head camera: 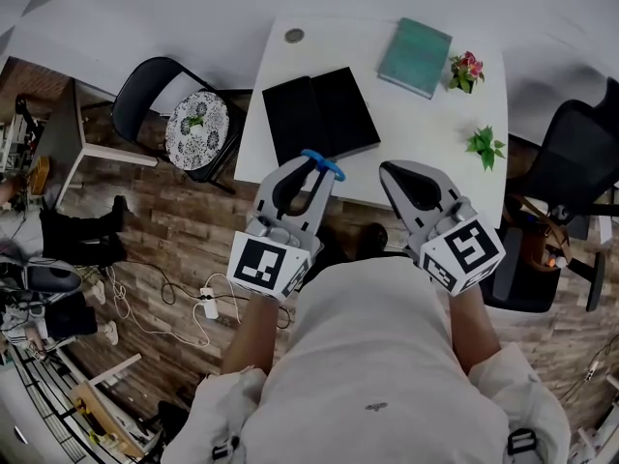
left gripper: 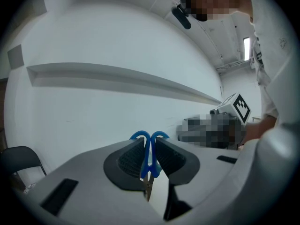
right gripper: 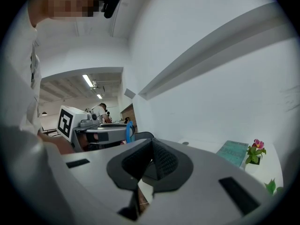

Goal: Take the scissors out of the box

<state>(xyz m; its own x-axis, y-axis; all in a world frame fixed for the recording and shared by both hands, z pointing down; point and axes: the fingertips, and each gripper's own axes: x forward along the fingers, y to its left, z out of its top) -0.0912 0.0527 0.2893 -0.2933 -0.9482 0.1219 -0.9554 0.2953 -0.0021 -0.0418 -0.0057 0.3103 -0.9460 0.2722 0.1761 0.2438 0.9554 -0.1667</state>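
Note:
My left gripper (head camera: 311,169) is shut on a pair of blue-handled scissors (head camera: 324,165), held in the air just in front of the table's near edge. In the left gripper view the blue loops (left gripper: 150,138) stick out past the pads and the metal blades point back toward the camera. The black box (head camera: 319,114) lies opened flat on the white table (head camera: 426,124), beyond the left gripper. My right gripper (head camera: 394,174) hovers beside the left one, shut with nothing in it. The right gripper view shows its pads (right gripper: 161,159) pressed together and the scissors (right gripper: 129,131) off to the left.
On the table's far side lie a teal book (head camera: 415,57), a small pot of pink flowers (head camera: 466,71) and a green plant (head camera: 485,146). A chair with a patterned cushion (head camera: 197,129) stands left of the table, a black office chair (head camera: 575,162) at the right. Cables and a power strip (head camera: 209,303) lie on the wooden floor.

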